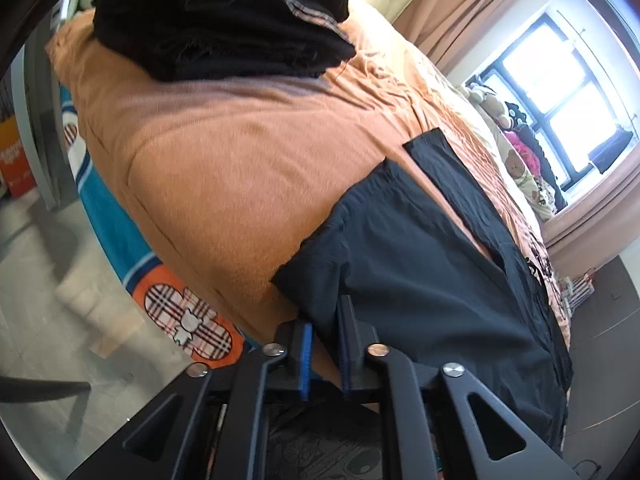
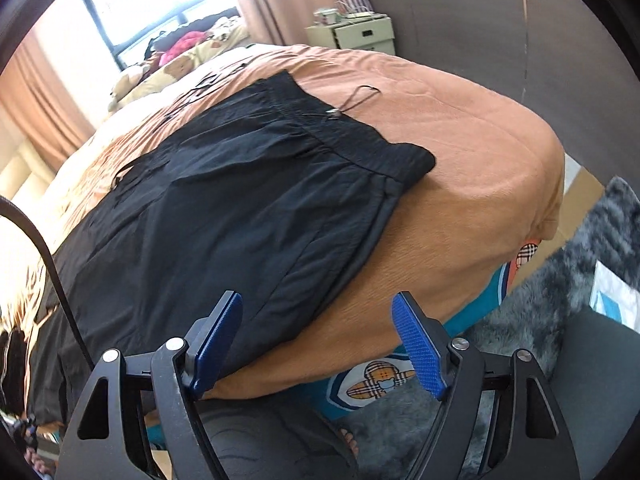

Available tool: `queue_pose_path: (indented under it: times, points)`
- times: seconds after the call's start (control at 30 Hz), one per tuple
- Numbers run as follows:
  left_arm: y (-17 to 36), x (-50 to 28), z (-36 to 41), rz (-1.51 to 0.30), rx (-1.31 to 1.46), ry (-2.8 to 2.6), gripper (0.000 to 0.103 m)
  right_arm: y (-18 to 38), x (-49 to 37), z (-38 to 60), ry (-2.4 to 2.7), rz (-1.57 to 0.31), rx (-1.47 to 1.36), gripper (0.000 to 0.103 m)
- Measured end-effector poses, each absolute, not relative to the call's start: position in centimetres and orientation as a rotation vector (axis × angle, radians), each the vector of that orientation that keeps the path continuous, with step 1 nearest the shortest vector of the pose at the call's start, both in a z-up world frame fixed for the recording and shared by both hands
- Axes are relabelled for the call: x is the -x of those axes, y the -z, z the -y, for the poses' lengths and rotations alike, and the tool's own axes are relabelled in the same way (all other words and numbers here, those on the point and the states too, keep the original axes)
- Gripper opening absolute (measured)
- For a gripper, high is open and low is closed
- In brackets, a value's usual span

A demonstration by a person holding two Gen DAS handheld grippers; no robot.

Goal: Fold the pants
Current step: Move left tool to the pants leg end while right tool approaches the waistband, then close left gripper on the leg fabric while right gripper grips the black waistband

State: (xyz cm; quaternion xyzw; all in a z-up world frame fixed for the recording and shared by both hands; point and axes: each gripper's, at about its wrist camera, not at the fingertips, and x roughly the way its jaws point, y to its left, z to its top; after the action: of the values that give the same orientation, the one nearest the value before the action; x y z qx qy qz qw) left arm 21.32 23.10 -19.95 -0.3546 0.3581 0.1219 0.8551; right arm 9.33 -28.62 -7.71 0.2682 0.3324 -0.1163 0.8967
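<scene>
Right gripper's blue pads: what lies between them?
In the right wrist view, the right gripper straddles bare orange bedspread; the black pants reach only its left pad.

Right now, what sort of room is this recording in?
A bedroom, most likely: a bed with an orange cover, stuffed toys beside a curtained window, and a small bedside cabinet.

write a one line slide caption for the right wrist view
Open right gripper poised at the near edge of black pants spread on an orange bed cover.

text: none legible | orange box: lettering too blurred to read
</scene>
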Motion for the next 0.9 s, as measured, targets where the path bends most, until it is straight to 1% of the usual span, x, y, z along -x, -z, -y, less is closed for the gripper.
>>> queue_pose_path:
  times: [0.23, 0.47, 0.53, 0.63, 0.67, 0.7, 0.73, 0.77, 0.8, 0.9]
  points:
    - [18.7, -21.8, -23.8, -0.717, 0.757, -0.29, 0.008, 8.3, -10.4, 31.2, 0.25, -0.664, -0.631, 0.077]
    - [18.0, -22.7, -23.7, -0.72, 0.731, -0.325, 0.008, 10.3, -12.4, 33.2, 0.221, -0.643, -0.703, 0.076]
    - [17.6, -22.8, -23.7, -0.714, 0.723, -0.326, 0.008, 11.1, -13.1, 34.2, 0.219, -0.645, -0.729, 0.074]
    - [16.9, -23.0, -23.6, -0.703, 0.713, -0.32, 0.008, 11.2, -13.5, 35.2, 0.228, -0.633, -0.754, 0.059]
    - [16.7, -23.0, -23.6, -0.699, 0.709, -0.317, 0.008, 11.2, -13.6, 35.5, 0.224, -0.632, -0.759, 0.045]
    - [16.5, -23.0, -23.6, -0.694, 0.705, -0.314, 0.007, 11.1, -13.8, 36.0, 0.211, -0.637, -0.762, 0.024]
    - [16.2, -23.1, -23.5, -0.688, 0.7, -0.309, 0.007, 10.9, -13.8, 36.1, 0.214, -0.654, -0.758, 0.012]
    - [15.9, -23.1, -23.5, -0.68, 0.694, -0.304, 0.007, 10.7, -13.8, 36.2, 0.215, -0.664, -0.755, 0.003]
    - [15.6, -23.2, -23.5, -0.671, 0.691, -0.295, 0.007, 10.2, -13.6, 36.2, 0.204, -0.653, -0.754, 0.0]
    - [14.7, -23.5, -23.6, -0.652, 0.689, -0.27, 0.007, 8.3, -12.9, 35.8, 0.201, -0.619, -0.716, 0.0]
